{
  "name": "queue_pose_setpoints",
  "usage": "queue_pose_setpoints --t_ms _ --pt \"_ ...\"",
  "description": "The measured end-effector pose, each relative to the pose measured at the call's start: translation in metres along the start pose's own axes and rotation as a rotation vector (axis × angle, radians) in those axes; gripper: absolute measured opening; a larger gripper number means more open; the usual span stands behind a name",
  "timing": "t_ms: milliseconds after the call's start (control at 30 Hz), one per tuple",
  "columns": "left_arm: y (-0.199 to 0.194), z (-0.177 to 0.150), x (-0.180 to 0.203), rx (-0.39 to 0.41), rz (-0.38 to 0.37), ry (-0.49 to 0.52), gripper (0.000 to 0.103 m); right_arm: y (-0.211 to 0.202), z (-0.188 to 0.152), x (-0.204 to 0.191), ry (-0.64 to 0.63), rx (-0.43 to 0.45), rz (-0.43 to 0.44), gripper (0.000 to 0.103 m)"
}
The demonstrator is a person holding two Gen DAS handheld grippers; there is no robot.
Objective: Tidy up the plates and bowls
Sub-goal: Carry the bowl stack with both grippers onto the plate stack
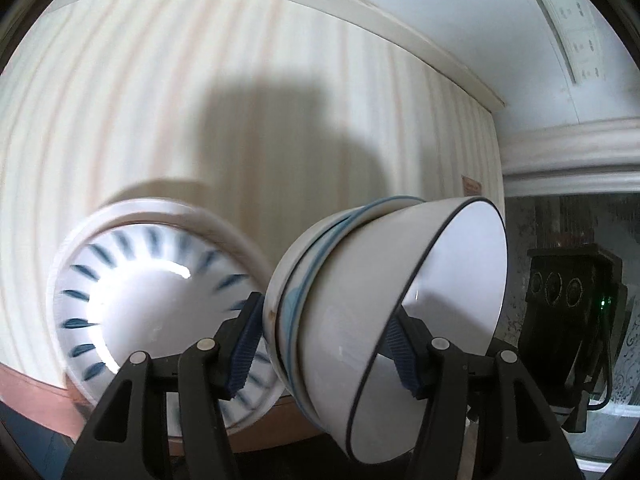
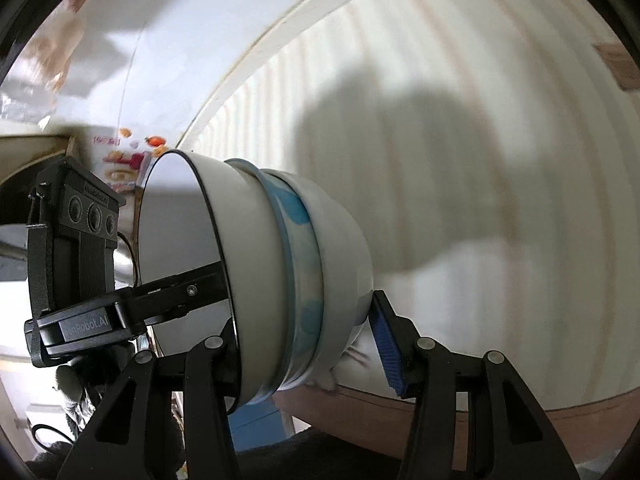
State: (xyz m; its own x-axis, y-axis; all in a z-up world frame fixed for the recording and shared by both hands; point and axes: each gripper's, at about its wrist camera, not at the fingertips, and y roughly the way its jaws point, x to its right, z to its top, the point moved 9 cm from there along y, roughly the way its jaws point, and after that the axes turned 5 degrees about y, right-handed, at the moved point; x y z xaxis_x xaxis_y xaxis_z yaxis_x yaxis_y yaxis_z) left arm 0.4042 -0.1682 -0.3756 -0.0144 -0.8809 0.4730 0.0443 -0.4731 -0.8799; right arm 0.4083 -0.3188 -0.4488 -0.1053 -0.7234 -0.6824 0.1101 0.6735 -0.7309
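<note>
A nested stack of three bowls (image 1: 360,300) hangs tilted above the table: a white bowl with a dark rim, a blue-patterned one, a plain white one. My left gripper (image 1: 320,344) is shut on the stack, its blue pads (image 1: 242,356) pressing both sides. My right gripper (image 2: 308,344) is also shut on the same stack (image 2: 264,264), from the opposite side. A white bowl with blue dashes (image 1: 160,300) rests on the table behind the left gripper's left finger. The left gripper's body shows in the right wrist view (image 2: 72,264).
The pale striped wooden table (image 1: 200,100) fills both views, with its reddish front edge (image 2: 440,412) low in frame. The right gripper's camera body (image 1: 568,312) shows at the right of the left wrist view. A white wall (image 1: 480,20) stands behind.
</note>
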Motion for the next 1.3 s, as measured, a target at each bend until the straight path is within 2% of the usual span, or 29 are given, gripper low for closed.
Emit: queue_pose_setpoints --t_ms 233,467,733,1000,1300 --pt "-0.020 -0.007 -0.056 0.037 0.022 -0.072 0.056 0.054 -0.009 -0.049 -0.058 -0.041 0.015 0.053" --pt "-0.021 -0.015 -0.098 0.047 0.009 -0.142 0.056 0.089 -0.025 -0.059 -0.082 -0.068 0.009 0.053" --pt "-0.009 -0.017 -0.110 0.046 0.001 -0.162 0.056 0.111 -0.030 -0.063 -0.092 -0.066 -0.012 0.053" --pt "-0.021 -0.029 -0.119 0.041 0.013 -0.109 0.055 0.111 -0.040 -0.057 -0.088 -0.047 -0.016 0.053" --pt "-0.016 -0.022 -0.114 0.033 0.043 -0.076 0.055 0.116 -0.046 -0.061 -0.060 -0.050 -0.015 0.053"
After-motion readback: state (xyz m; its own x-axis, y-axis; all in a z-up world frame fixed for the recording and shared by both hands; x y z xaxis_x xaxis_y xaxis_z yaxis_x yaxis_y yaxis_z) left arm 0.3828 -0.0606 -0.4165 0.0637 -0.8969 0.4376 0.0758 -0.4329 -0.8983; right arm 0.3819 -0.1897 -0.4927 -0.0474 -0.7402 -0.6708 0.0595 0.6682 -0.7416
